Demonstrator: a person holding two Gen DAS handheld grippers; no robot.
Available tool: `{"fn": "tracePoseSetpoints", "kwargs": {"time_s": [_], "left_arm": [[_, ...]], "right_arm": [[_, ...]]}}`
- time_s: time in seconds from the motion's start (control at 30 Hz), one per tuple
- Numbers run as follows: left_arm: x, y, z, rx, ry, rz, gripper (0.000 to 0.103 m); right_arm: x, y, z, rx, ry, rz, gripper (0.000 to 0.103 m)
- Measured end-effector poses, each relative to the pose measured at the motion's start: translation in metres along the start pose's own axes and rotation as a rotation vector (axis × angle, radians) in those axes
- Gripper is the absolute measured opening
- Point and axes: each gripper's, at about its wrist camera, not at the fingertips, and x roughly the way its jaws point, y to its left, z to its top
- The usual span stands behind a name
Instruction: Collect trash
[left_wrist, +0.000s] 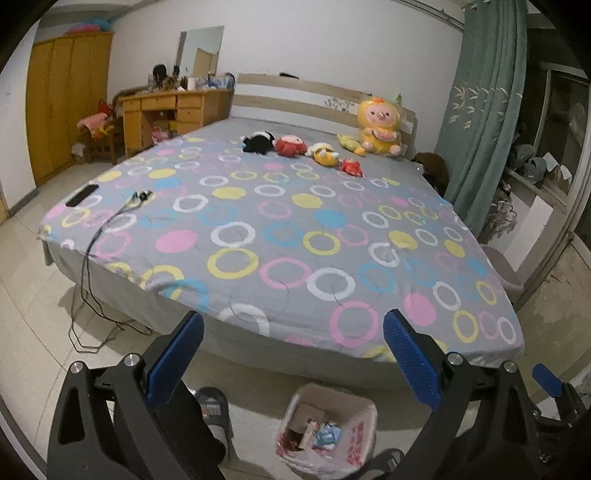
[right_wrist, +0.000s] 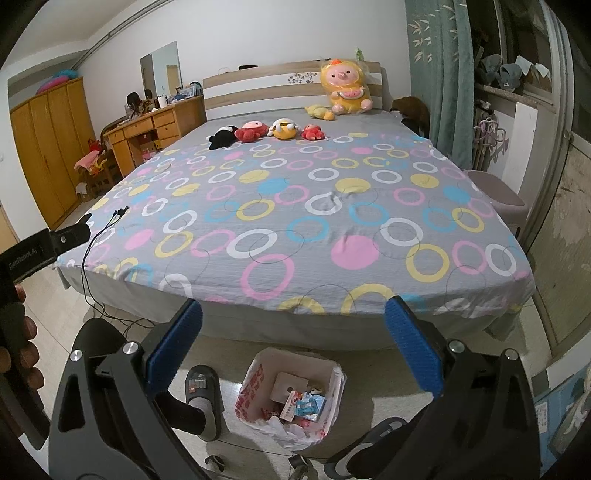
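Both grippers held level at frame bottom, jaws spread wide, nothing held: left gripper, right gripper. Bed edge crosses just beyond fingertips; bare floor strip below it. Bag-lined trash bin sits bottom centre between the fingers, holding wrappers and cardboard. Slippered foot beside the bin, to its left.

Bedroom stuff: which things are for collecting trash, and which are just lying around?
For the job:
- bin lined with a plastic bag
- wrappers inside it
- left hand-held gripper, open
- right hand-held gripper, open

Just lying about:
- plush toys
- phone
- cable
- slipper
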Motion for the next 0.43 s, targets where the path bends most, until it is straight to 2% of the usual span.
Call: {"fn": "tracePoseSetpoints", "kwargs": {"time_s": [0.2,0.43], "left_arm": [[0.001,-0.001,0.002,-0.003,0.016,-0.017,0.095],[-0.001,0.002,0.005,0.005,0.008,0.028,0.095]], "right_arm": [[0.000,0.001,0.000,-0.002,0.001,0.001,0.097],[-0.001,-0.008,0.001,-0.018,0.003,0.005,0.097]]}}
